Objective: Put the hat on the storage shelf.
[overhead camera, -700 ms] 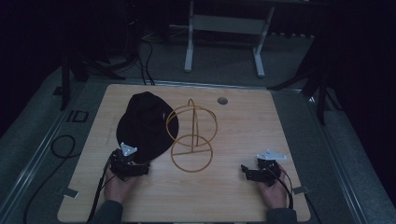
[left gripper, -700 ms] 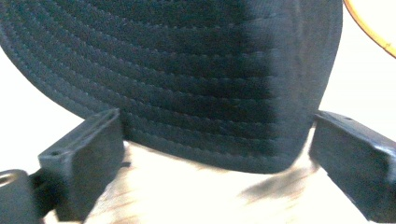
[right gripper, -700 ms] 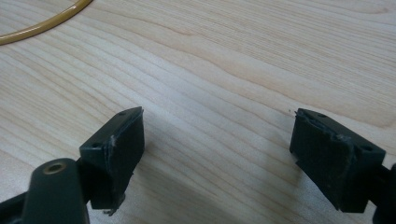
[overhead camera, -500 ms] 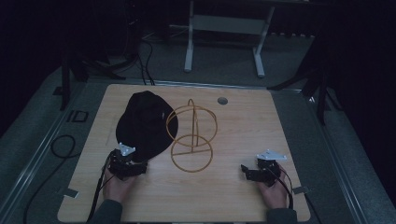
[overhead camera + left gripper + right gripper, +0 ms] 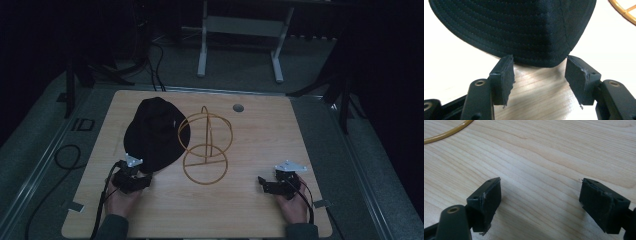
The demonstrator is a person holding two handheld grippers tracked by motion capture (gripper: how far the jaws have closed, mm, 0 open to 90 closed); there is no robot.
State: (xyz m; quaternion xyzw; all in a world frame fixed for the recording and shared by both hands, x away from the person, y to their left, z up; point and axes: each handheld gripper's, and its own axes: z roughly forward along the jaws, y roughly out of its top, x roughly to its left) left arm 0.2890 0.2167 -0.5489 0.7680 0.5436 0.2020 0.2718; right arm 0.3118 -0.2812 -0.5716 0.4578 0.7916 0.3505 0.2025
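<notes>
One wire stand beside cap

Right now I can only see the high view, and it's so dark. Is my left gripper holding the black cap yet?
Observer: Not yet. In the left gripper view the left gripper has its jaws open, with the brim of the black cap just ahead of the tips.
Operator: Is anything between the jaws?
Observer: Just bare wooden table; the brim edge sits at the tips, unpinched.
Operator: And my other one?
Observer: The right gripper is open too, over bare wood, with a curve of the gold wire stand off in the view's top left corner.
</notes>
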